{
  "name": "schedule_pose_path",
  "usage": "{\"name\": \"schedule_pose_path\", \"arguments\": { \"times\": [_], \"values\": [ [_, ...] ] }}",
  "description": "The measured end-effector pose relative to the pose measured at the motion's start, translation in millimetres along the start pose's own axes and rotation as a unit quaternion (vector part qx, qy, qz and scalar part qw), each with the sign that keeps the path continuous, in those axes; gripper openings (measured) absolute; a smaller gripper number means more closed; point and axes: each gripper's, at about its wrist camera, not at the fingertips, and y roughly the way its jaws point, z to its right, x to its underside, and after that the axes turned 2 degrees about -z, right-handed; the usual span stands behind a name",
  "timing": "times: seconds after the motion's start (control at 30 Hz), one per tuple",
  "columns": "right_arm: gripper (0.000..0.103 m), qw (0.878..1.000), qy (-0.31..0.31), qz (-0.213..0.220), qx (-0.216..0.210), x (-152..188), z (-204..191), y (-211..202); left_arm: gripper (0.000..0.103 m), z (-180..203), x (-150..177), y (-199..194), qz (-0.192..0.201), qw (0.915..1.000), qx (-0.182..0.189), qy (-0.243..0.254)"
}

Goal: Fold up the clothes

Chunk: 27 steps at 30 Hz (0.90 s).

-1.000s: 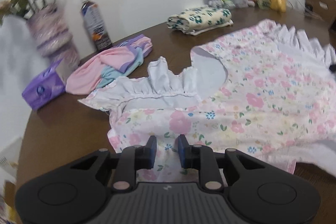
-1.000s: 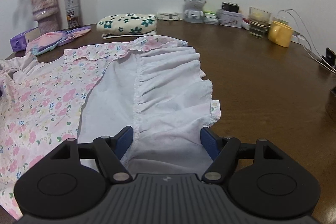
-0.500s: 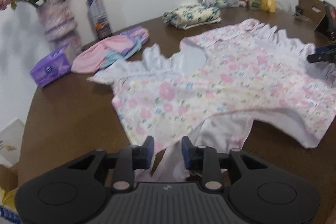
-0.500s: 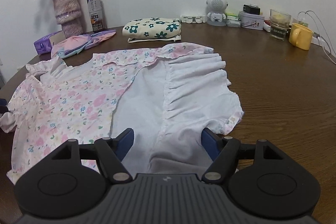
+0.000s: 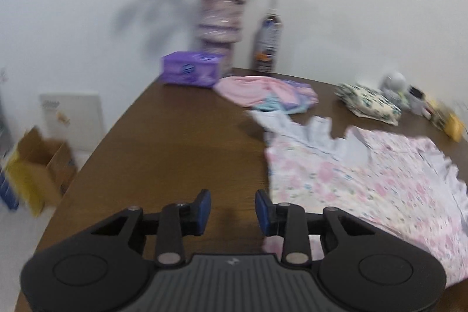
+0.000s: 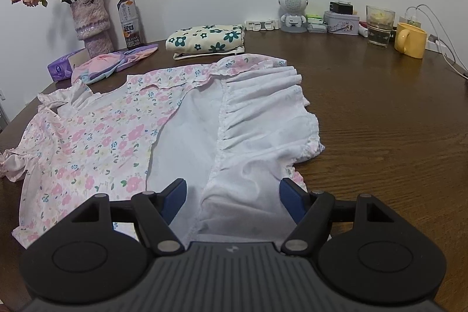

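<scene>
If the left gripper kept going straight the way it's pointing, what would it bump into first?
Probably the bare wooden table. The left gripper is open, empty and tilted down at the tabletop, with the flowery dress off to one side. Farther on sits the purple tissue pack, but depth is hard to judge.

A white dress (image 6: 122, 136) printed with pink flowers and lined plain white lies on the dark brown wood table (image 6: 380, 122), near a cream folded cloth (image 6: 206, 40) with dark green flowers, a purple pack (image 5: 191, 72) and a yellow mug (image 6: 409, 40).
</scene>
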Motion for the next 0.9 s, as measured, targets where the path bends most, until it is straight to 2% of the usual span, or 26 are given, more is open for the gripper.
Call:
{"name": "schedule_pose_path", "arguments": {
  "times": [0.07, 0.13, 0.23, 0.33, 0.5, 0.57, 0.77, 0.83, 0.9],
  "values": [
    [0.071, 1.000, 0.000, 0.001, -0.001, 0.6, 0.7, -0.5, 0.026, 1.4, 4.1, 2.8, -0.015, 0.9998, 0.007, 0.014],
    [0.071, 1.000, -0.001, 0.001, -0.002, 0.7, 0.3, -0.6, 0.026, 14.7, 8.6, 8.8, -0.036, 0.9978, 0.030, 0.047],
    [0.071, 1.000, -0.006, 0.002, -0.010, 1.0, -4.4, -1.0, 0.027, 37.3, 13.2, 18.0, -0.047, 0.9942, 0.052, 0.082],
    [0.071, 1.000, -0.009, 0.003, -0.011, 1.6, -7.3, -2.6, 0.029, 53.6, 16.0, 30.6, -0.058, 0.9911, 0.058, 0.106],
    [0.071, 1.000, -0.006, 0.003, -0.009, 4.2, -5.6, -5.0, 0.031, 67.4, 25.8, 38.5, -0.061, 0.9868, 0.034, 0.146],
    [0.071, 1.000, -0.007, -0.001, -0.009, 5.5, -5.9, -3.4, 0.001, 71.6, 29.2, 35.1, -0.062, 0.9829, 0.041, 0.168],
    [0.071, 0.999, -0.036, -0.013, 0.015, 10.0, -10.2, 4.7, 0.001, 81.7, 37.1, 30.5, -0.055, 0.9625, -0.014, 0.265],
    [0.073, 0.999, -0.044, -0.010, 0.019, 11.9, -11.4, 5.0, 0.002, 78.9, 36.2, 30.4, -0.053, 0.9641, -0.020, 0.259],
    [0.074, 0.998, -0.050, -0.007, 0.021, 13.5, -13.0, 5.1, 0.007, 76.8, 35.4, 28.6, -0.048, 0.9662, -0.024, 0.252]
  ]
}}
